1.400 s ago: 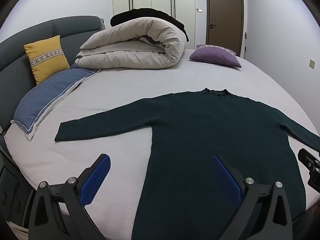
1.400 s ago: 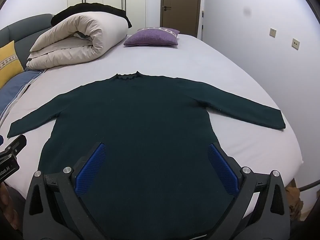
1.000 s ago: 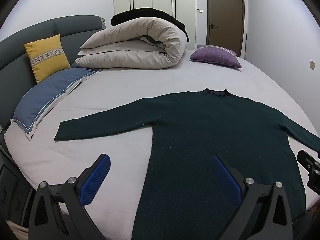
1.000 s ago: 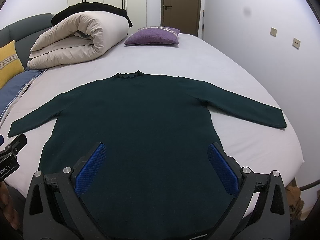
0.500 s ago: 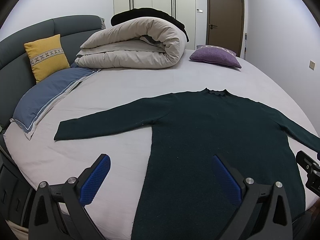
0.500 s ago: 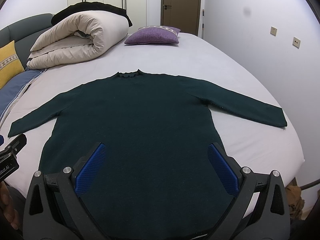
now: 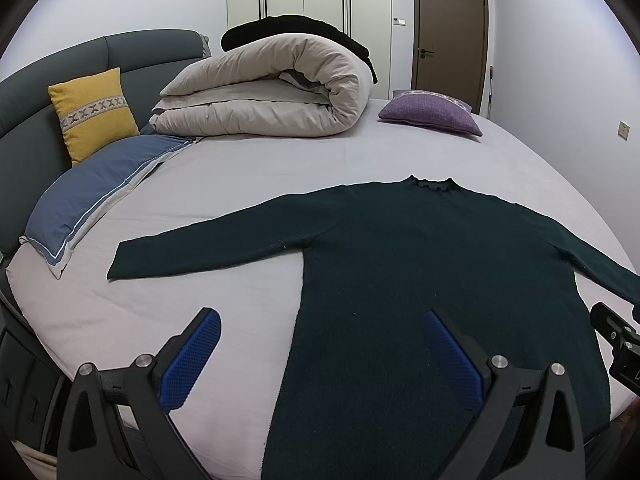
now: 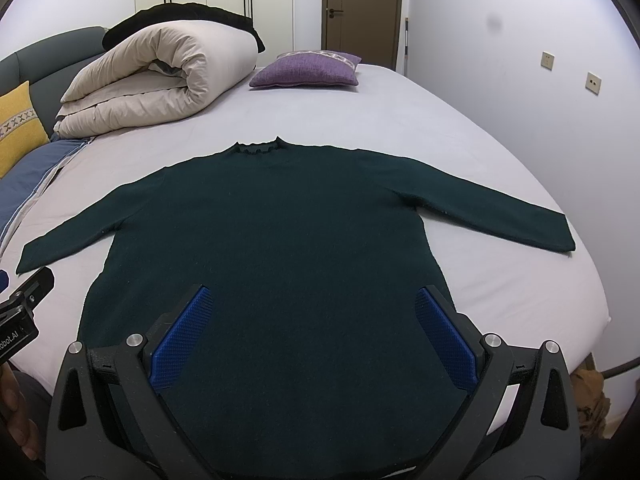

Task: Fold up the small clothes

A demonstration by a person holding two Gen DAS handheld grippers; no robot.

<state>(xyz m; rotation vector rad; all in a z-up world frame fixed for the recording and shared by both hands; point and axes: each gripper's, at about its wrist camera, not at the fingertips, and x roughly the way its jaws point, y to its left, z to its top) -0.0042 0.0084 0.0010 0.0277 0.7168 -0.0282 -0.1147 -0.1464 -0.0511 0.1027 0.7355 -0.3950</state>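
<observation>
A dark green knitted long-sleeved sweater (image 8: 280,232) is lying flat and face up across the near half of the pale grey bed (image 8: 460,128), its hem at the near edge, its collar pointing toward the far edge and both sleeves spreading out sideways. The left gripper (image 7: 320,354) is hovering with its blue-padded jaws spread wide, holding nothing, over the sweater's left side seam. The right gripper (image 8: 314,330) is likewise gaping empty over the lower body of the garment.

Left wrist view: low over the bed's (image 7: 248,168) near edge, left of the sweater (image 7: 420,280), facing the wardrobe.
Right wrist view: close above the sweater's (image 8: 288,240) hem, centred, facing the door.
Shared: sweater, duvet (image 8: 152,80), purple cushion (image 7: 430,116).
</observation>
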